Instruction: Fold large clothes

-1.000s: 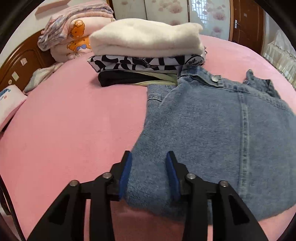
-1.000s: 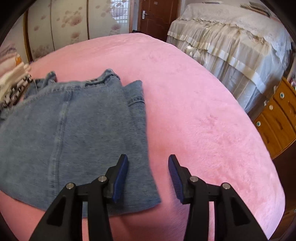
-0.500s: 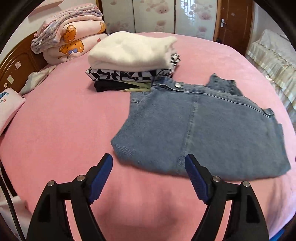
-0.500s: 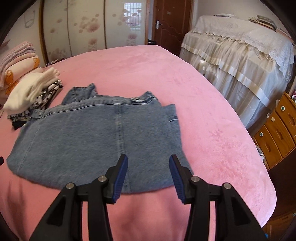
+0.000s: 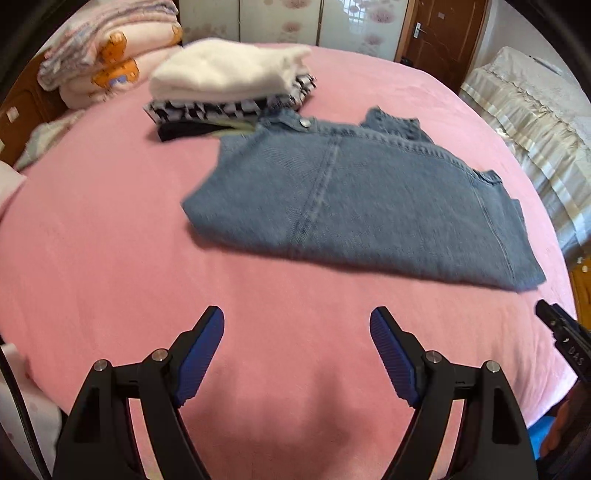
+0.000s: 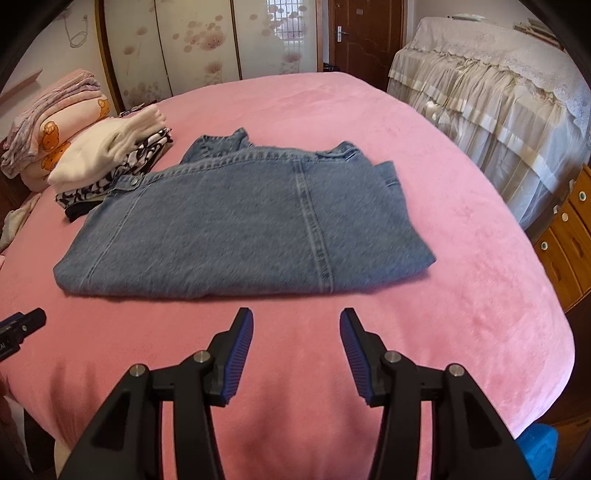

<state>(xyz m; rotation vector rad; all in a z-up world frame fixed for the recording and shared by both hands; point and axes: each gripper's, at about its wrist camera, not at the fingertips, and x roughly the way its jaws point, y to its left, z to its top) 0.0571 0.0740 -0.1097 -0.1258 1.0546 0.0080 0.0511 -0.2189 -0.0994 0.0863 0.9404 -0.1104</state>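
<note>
Folded jacket (image 6: 243, 229) lies flat on the bed (image 6: 461, 258), stack (image 5: 229, 85) at its 10 o'clock; left gripper (image 5: 297, 350) jaws wide, right gripper (image 6: 296, 345) jaws opening, both empty.

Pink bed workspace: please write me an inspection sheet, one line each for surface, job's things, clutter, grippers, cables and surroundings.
Surface: pink plush bed cover, smooth around the garment.
Job's things: blue denim garment, folded flat to a rough rectangle; stack of folded clothes, cream on top, black-and-white patterned below, touching its far left corner.
Clutter: folded pink blankets with orange bear print behind the stack.
Grippers: left gripper open, nothing between its jaws; right gripper opening, nothing between its jaws; both over bare cover, short of the denim's near edge.
Cables: thin dark cable at the left wrist view's left edge.
Surroundings: cream lace-covered furniture, wooden drawers, brown door, floral wardrobe panels.
</note>
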